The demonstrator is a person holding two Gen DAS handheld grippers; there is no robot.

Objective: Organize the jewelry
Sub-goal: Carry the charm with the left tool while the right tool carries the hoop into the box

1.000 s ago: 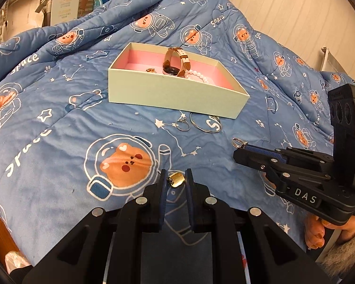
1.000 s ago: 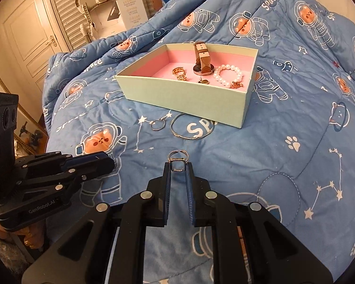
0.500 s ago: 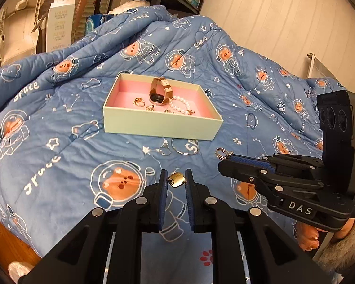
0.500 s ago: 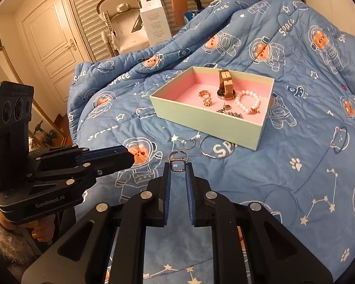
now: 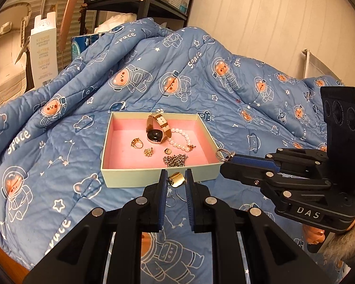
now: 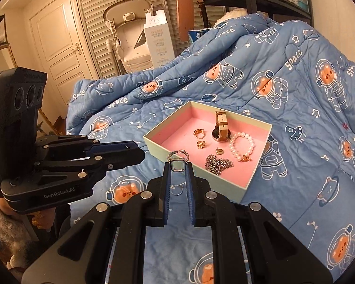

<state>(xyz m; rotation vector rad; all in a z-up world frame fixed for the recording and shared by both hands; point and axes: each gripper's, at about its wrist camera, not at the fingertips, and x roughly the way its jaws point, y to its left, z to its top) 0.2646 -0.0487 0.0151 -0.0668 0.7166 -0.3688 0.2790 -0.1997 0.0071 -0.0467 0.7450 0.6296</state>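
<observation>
A pale green box (image 5: 139, 178) (image 6: 227, 187) with a pink floor lies on the blue quilt. Inside it I see a watch (image 5: 156, 129) (image 6: 220, 127), a pearl bracelet (image 5: 181, 139) (image 6: 241, 145), a gold ring (image 5: 136, 143) (image 6: 198, 133), small gold pieces and a silver chain (image 5: 175, 160) (image 6: 219, 163). My left gripper (image 5: 176, 177) is shut on a gold ring (image 5: 176, 179), held above the quilt just before the box's near wall. My right gripper (image 6: 178, 165) is shut on a silver ring (image 6: 177, 159), raised near the box's near corner.
Two silver hoops (image 6: 177, 190) lie on the quilt in front of the box, partly hidden by the fingers. The quilt (image 5: 59, 142) rises in folds behind the box. Shelving (image 5: 139, 2), a white carton (image 5: 43, 49) and a door (image 6: 56, 47) stand beyond the bed.
Both grippers have risen with their rings still held, so the box's inside now shows in full. The box and hoops on the quilt have not moved.
</observation>
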